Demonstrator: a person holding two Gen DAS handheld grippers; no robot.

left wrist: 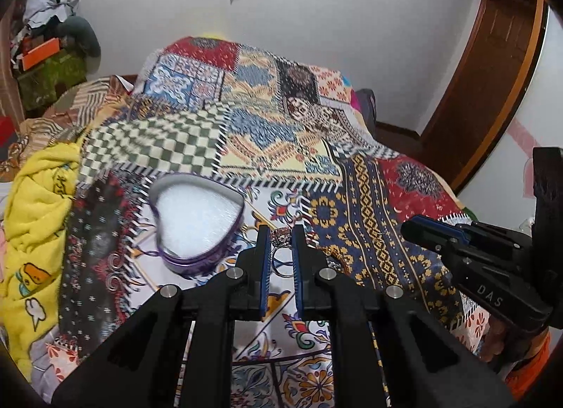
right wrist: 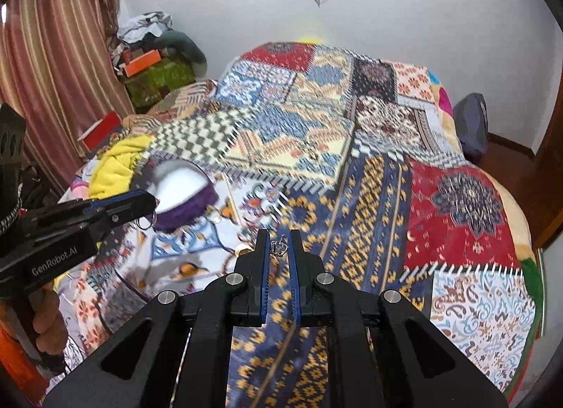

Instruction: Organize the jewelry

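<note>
A yellow blanket [left wrist: 33,232] lies bunched at the far left of the bed. Next to it sits a purple heart box [left wrist: 197,221], open at the top. Inside it shows only a soft white pad [left wrist: 197,218]; no jewelry can be seen in it. The box rests on a patchwork quilt [left wrist: 281,119] with many colors.

Just to the right of the box, the left claw [left wrist: 280,242] pinches a ring [left wrist: 280,240] with a sparkly pink top. The ring's round band hangs down between the two fingers, above the quilt.

Farther right is the right claw [right wrist: 280,248]. It pinches a small silver ring [right wrist: 279,247] shaped like a crown, held between its fingertips over a blue and yellow patch. The two claws are apart and do not touch.

In the right wrist view, a gold piece [right wrist: 242,250] lies on the quilt just left of the right claw. It is too small to tell what it is.
</note>
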